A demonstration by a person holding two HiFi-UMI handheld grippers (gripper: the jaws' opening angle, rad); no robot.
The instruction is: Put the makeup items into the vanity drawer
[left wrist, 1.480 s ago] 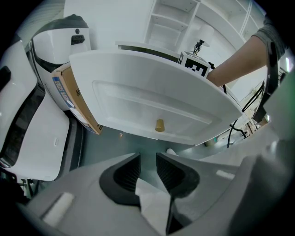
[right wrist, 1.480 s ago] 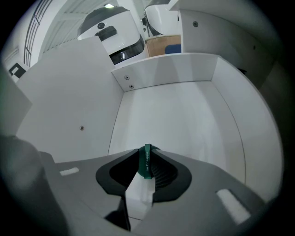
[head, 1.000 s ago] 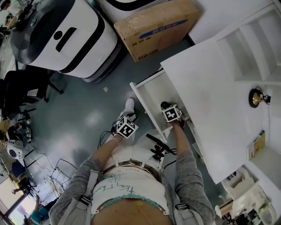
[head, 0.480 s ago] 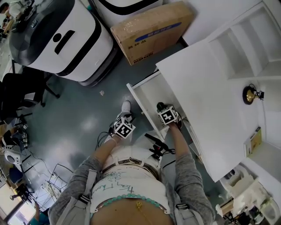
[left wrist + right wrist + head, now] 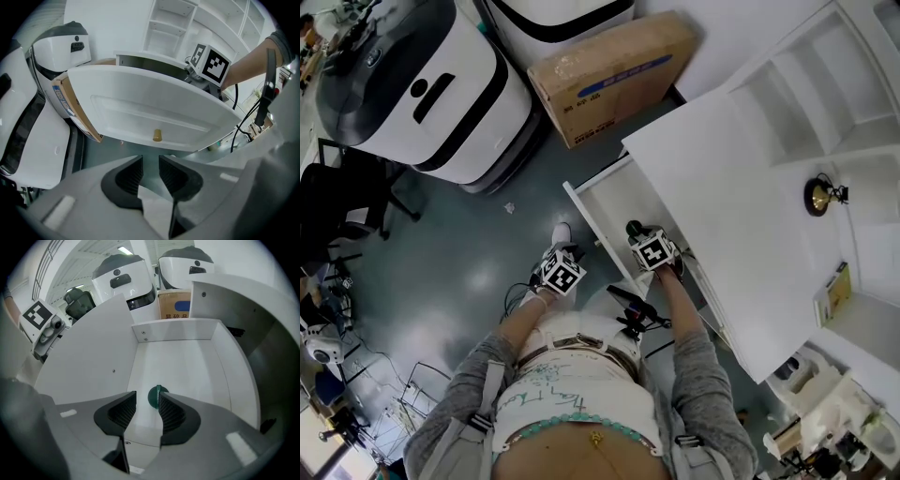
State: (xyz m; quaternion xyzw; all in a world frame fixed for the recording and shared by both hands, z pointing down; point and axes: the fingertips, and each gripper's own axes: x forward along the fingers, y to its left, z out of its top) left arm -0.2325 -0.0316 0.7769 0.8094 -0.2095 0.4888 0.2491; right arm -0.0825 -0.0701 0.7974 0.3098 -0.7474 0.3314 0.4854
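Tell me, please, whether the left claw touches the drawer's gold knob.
Apart. The left gripper view shows the left claw open and empty, with floor showing between its tips and the gold knob.

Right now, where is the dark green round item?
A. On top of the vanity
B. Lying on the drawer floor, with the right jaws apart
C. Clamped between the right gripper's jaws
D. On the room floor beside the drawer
B: in the right gripper view the dark green item lies on the white floor of the drawer, and the right gripper has its jaws apart, not pressing on it.
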